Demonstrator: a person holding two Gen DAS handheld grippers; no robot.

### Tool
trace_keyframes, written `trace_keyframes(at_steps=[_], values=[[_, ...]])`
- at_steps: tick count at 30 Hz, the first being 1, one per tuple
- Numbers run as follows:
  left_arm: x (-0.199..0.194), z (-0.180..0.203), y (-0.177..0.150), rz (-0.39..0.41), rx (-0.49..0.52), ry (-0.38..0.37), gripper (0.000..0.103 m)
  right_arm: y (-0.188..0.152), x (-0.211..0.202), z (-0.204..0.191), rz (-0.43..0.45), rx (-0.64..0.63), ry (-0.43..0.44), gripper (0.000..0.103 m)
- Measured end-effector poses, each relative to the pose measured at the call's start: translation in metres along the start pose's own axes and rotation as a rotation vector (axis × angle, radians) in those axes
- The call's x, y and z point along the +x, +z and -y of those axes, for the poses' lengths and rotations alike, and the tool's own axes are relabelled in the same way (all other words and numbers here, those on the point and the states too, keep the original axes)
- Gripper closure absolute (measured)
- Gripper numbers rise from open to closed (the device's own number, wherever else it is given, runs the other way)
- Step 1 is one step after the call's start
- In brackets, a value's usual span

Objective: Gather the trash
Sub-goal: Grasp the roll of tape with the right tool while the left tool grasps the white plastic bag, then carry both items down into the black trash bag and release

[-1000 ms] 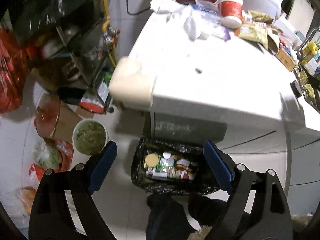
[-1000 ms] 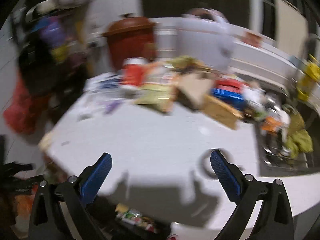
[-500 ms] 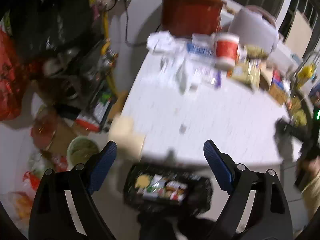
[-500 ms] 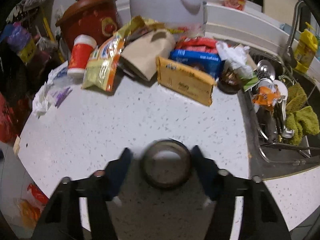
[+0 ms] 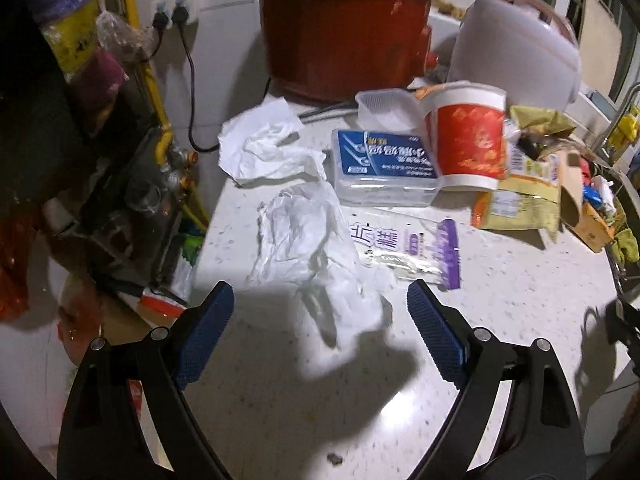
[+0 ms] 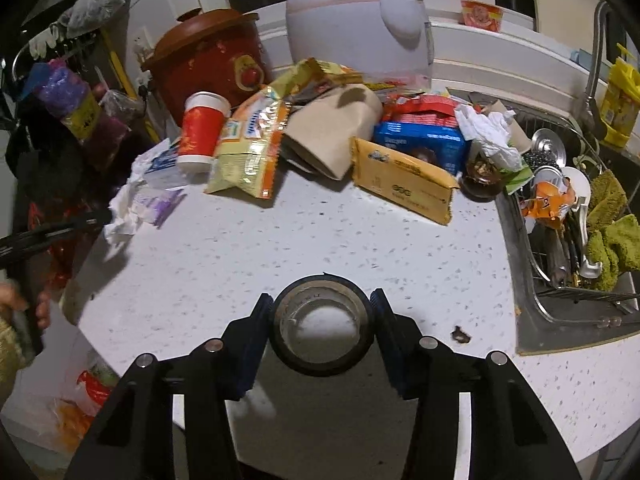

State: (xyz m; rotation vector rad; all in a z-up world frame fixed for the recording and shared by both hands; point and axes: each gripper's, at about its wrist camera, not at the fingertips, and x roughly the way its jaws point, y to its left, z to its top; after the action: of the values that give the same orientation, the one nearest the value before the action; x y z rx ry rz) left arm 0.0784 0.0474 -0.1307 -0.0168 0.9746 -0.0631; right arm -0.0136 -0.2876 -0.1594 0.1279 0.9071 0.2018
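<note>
My left gripper (image 5: 320, 292) hangs open over the white speckled counter (image 5: 500, 300), just short of a crumpled white wrapper (image 5: 304, 240). Behind the wrapper lie a second crumpled tissue (image 5: 264, 152), a clear packet with a purple strip (image 5: 412, 252), a blue-labelled plastic box (image 5: 384, 164) and a red paper cup (image 5: 468, 140). My right gripper (image 6: 322, 304) is shut on a dark round ring (image 6: 320, 362), like a tape roll, near the counter's front edge. Its pads press on both sides of the ring. Further back lie a snack bag (image 6: 248, 148), a brown paper bag (image 6: 332, 136) and a yellow packet (image 6: 404, 180).
A red pot (image 6: 208, 64) and a white rice cooker (image 6: 360, 20) stand at the back. To the right is a sink (image 6: 516, 340) full of dishes and green cloths. Left of the counter are a cluttered rack (image 5: 132, 208) and bags on the floor.
The left gripper has swung from above the black bin on the floor to over the counter's crumpled wrapper. The right gripper has closed from wide open onto the round ring.
</note>
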Motion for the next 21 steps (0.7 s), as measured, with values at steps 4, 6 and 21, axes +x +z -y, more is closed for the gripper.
trace_keyframes(at_steps=[4, 6, 21], values=[[0.012, -0.005, -0.001, -0.040, -0.019, -0.045, 0.088, 0.000, -0.006, -0.011, 0.010, 0.001, 0.036, 0.053], [0.014, -0.008, -0.006, -0.052, -0.041, -0.066, 0.097, 0.001, -0.008, -0.017, 0.014, -0.006, 0.053, 0.053], [-0.115, -0.024, -0.079, 0.034, -0.029, -0.272, 0.099, 0.012, -0.049, -0.112, 0.038, -0.200, 0.339, 0.053]])
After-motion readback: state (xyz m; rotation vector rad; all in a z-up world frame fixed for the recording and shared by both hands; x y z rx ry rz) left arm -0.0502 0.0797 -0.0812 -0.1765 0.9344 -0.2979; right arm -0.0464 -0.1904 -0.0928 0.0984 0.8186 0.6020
